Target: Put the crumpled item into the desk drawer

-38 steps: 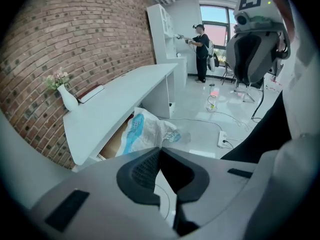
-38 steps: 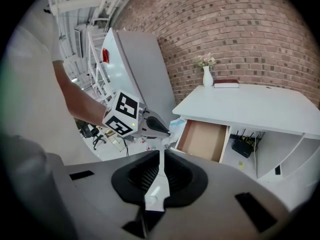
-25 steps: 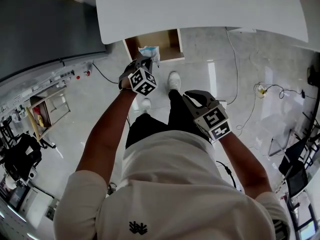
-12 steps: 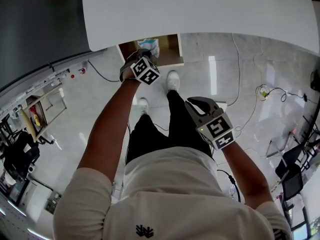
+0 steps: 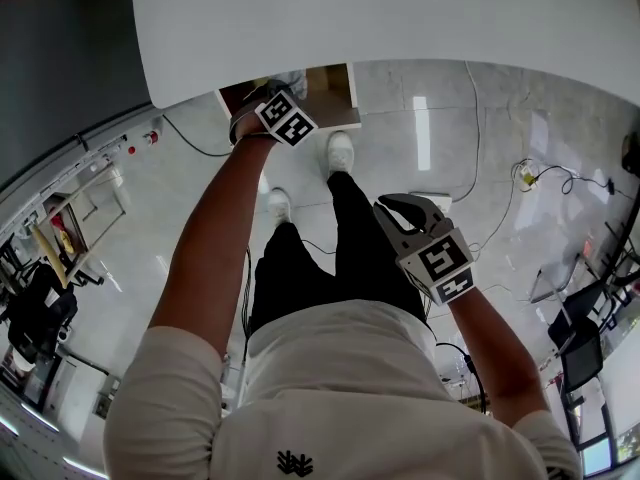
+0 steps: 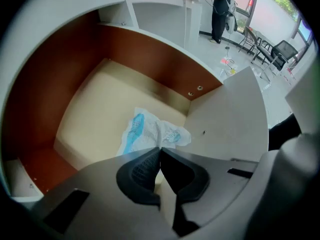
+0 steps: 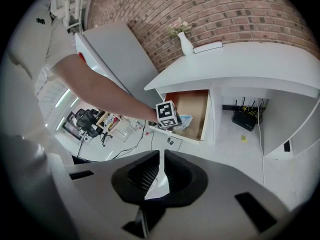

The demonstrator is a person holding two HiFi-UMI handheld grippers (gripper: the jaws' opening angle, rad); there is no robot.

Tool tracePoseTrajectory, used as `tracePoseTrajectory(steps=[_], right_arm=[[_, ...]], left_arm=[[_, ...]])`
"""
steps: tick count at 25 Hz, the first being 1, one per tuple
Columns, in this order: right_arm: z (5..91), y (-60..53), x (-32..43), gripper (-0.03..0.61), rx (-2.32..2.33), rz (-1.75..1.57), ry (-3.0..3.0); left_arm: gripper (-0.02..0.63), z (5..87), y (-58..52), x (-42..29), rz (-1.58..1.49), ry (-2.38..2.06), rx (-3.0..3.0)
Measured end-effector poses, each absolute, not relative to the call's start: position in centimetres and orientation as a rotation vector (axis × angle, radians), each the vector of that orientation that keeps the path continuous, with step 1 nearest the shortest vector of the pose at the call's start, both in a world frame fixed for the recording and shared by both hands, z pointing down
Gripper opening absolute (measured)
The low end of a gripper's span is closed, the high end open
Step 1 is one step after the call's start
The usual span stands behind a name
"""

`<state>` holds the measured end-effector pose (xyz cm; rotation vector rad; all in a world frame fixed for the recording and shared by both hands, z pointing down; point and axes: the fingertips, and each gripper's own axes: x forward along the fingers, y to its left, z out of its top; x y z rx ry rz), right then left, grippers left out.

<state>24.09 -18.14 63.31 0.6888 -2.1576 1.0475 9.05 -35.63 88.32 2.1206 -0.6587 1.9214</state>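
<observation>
Wrapper [image 6: 150, 131] is already lying in the drawer [image 6: 85, 119] while left gripper [image 6: 160, 148], jaws pressed together empty, is moving farther over it; right gripper [image 7: 161, 154] is idling, likewise closed.

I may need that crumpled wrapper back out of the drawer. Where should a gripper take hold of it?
Probably pinch the raised, bunched fold at the middle of the crumpled wrapper, coming straight down through the open top of the drawer. It lies loose on the drawer floor. Its flatter edges offer little to grip, and the drawer walls would block a sideways approach.
</observation>
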Motion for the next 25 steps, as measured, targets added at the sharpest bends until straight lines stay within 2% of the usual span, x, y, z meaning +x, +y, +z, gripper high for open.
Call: tracePoseTrajectory(steps=[13, 25], right_arm=[[65.2, -18.6, 25.8, 0.054, 0.726, 1.087, -2.118], [63.9, -18.7, 24.4, 0.054, 0.704, 1.062, -2.146]], left_arm=[[0.026, 91.4, -34.1, 9.8, 1.920, -0.496, 2.004], [0.028, 88.6, -33.5, 8.9, 1.899, -0.501, 2.032]])
